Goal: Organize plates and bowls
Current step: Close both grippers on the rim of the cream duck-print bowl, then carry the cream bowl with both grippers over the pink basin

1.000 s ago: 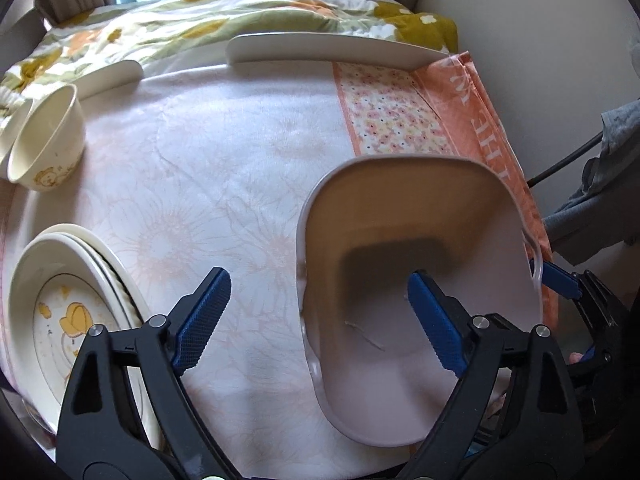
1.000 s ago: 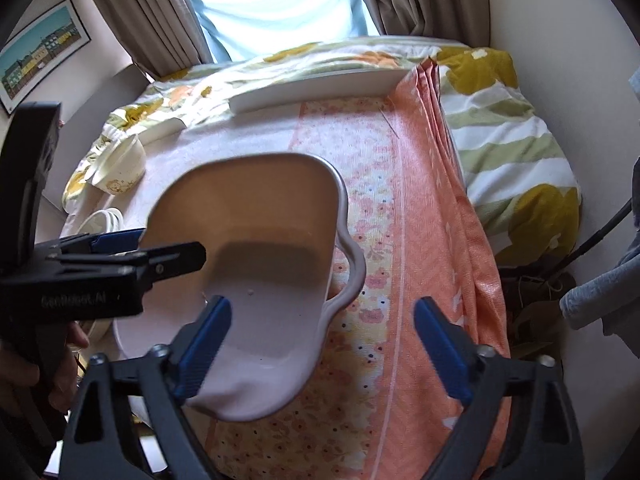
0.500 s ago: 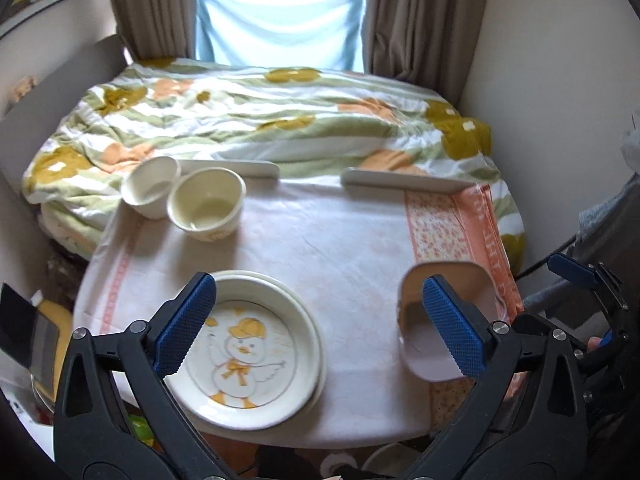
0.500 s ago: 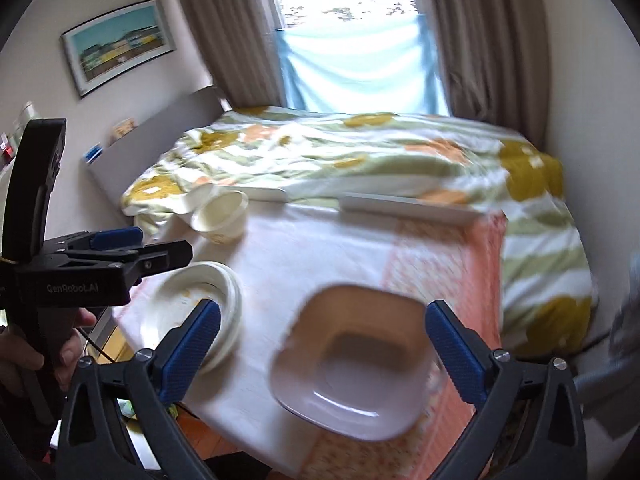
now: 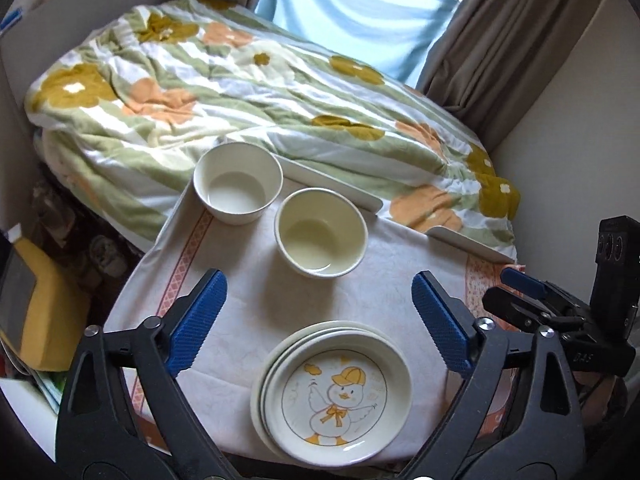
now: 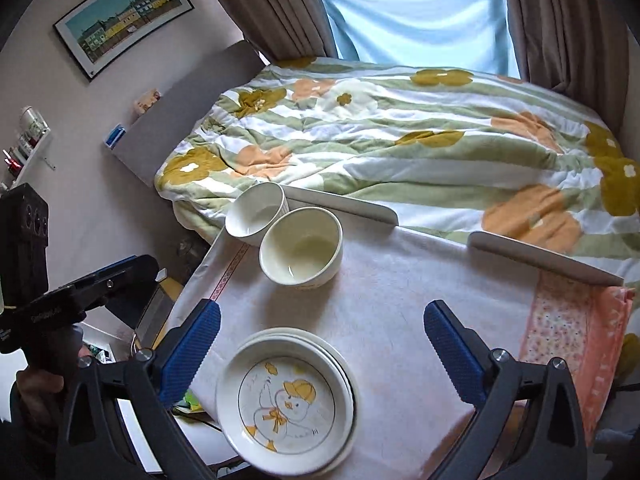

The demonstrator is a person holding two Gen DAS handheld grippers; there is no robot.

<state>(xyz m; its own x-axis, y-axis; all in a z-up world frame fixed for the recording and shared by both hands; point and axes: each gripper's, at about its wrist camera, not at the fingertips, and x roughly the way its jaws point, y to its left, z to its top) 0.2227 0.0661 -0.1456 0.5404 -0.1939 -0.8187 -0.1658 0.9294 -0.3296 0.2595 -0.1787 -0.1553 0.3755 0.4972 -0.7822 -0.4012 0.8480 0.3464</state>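
— The table (image 5: 360,300) by the bed: where's the duck plate stack (image 5: 334,394)?

— Under both grippers, left gripper (image 5: 316,320) and right gripper (image 6: 320,344) (wide, closing, empty). Next, probably nest the two bowls (image 5: 320,236) ahead.

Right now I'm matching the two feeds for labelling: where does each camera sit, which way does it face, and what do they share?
Left wrist: on the left tongs, facing down at the cloth-covered table; the right tongs show at right, both closing on nothing.
Right wrist: on the right tongs, facing likewise; the left tongs and a hand show at left.
Shared: duck-printed white plates, two cream bowls, floral quilt.
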